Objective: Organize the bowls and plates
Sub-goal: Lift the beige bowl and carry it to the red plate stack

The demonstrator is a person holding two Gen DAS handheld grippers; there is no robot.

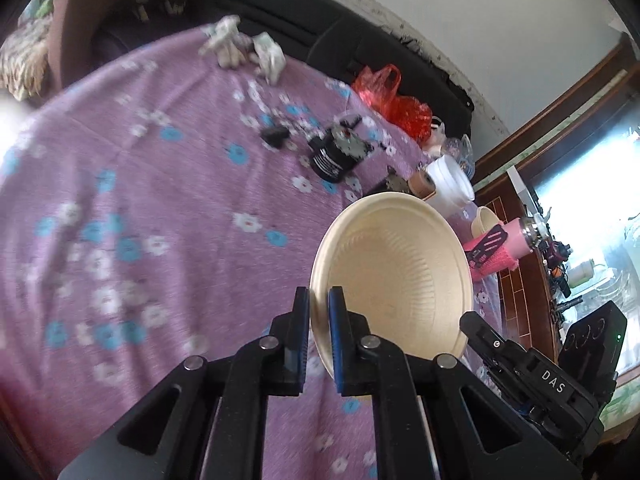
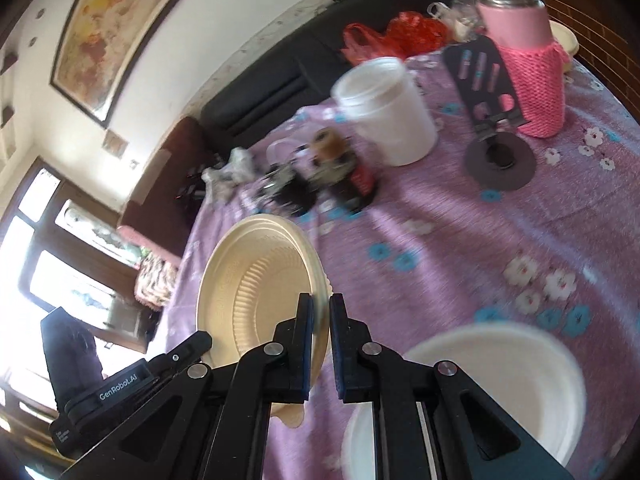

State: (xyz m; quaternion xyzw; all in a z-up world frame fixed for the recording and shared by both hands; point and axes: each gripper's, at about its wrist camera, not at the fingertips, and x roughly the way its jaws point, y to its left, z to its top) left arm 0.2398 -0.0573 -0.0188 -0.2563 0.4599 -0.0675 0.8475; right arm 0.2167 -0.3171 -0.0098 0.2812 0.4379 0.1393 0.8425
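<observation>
Left wrist view, left to right: a counter (image 1: 140,184) covered by a purple flowered cloth is shown, with white gloves (image 1: 240,46) near its far edge, a red plastic bag (image 1: 394,98) beyond them, and a black cylindrical device (image 1: 334,158) toward the centre. The left hand-held gripper (image 1: 319,332) is closed on the near rim of a beige bowl (image 1: 394,276), which is held tilted above the cloth. At the bowl's right rim the right hand-held gripper (image 1: 478,330) is seen. A white tub (image 1: 446,184) and a pink bottle (image 1: 508,242) lie farther right.

Right wrist view, left to right: the left hand-held gripper (image 2: 192,346) is seen at the left rim of the beige bowl (image 2: 248,280). The right hand-held gripper (image 2: 321,344) is clamped on the bowl's right rim, its fingers nearly together. Behind the bowl, small dark objects, blurred, are scattered on the cloth. The white tub (image 2: 390,112) stands beyond the centre. A white plate (image 2: 516,376) lies on the counter at lower right. A dark phone stand (image 2: 494,120) and the pink bottle (image 2: 528,64), wrapped in a knitted sleeve, stand at upper right.
</observation>
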